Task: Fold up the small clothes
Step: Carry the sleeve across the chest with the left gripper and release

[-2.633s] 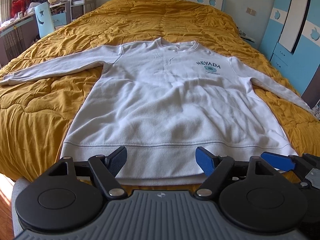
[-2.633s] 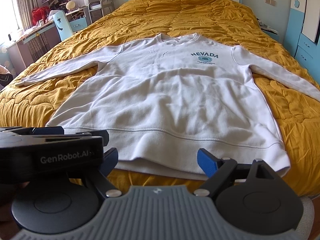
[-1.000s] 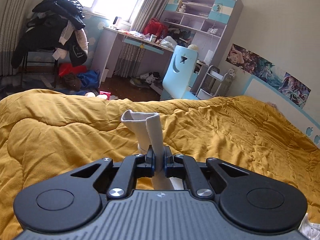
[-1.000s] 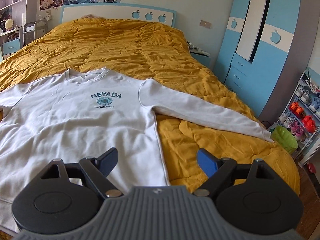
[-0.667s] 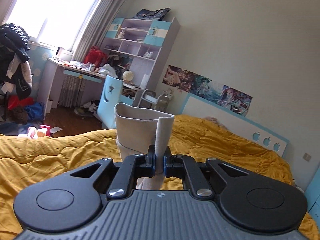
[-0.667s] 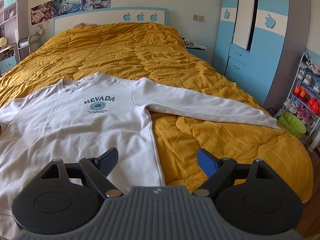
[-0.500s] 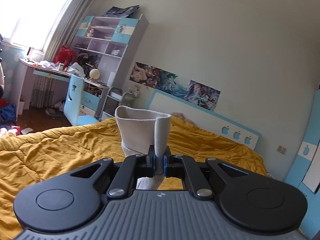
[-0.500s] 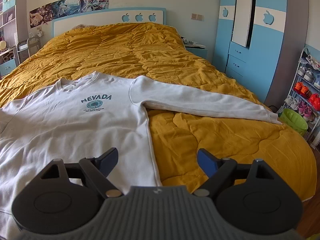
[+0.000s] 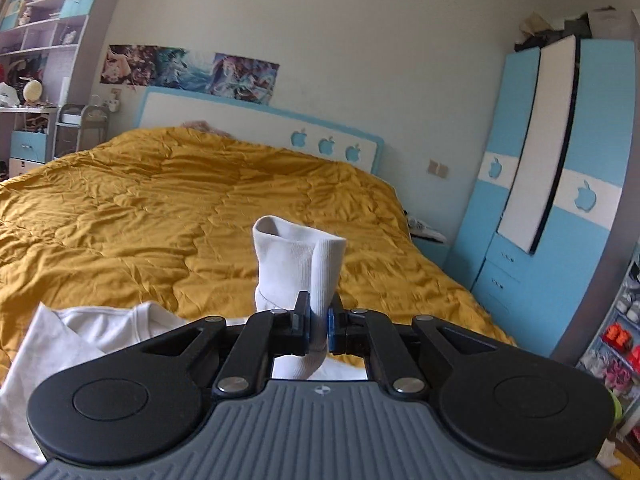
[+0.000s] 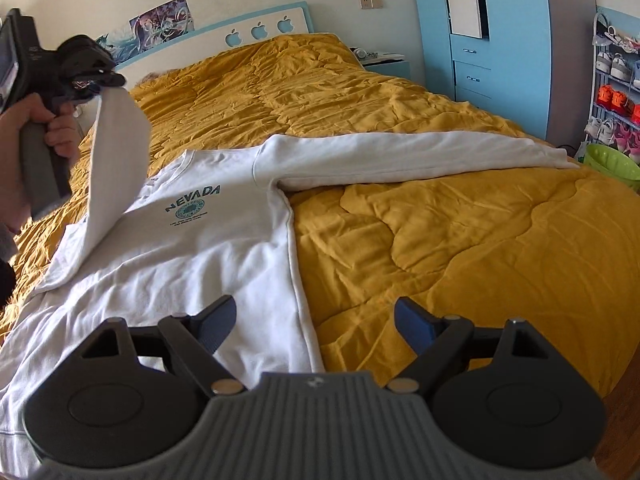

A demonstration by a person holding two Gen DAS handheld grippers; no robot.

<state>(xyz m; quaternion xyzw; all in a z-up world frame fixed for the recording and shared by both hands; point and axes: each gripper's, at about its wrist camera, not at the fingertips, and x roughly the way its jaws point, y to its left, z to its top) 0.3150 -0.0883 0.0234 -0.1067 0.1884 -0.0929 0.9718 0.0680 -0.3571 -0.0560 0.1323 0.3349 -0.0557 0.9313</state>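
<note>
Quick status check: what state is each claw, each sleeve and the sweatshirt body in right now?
Left claw: shut on the left sleeve cuff.
Left sleeve: lifted off the bed, hanging over the chest.
Right claw: open, empty, above the hem.
Right sleeve: flat, stretched out on the quilt.
Sweatshirt body: flat, print up.

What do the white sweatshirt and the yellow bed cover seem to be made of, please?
Sweatshirt: apparently a soft matte cotton-type knit, possibly fleece; the cuff pinched in the left gripper shows fine ribbing, and the lifted sleeve drapes limply. Bed cover: seemingly a padded quilted fabric with a faint sheen, judging by stitched wavy seams and puffy, crinkled panels.
</note>
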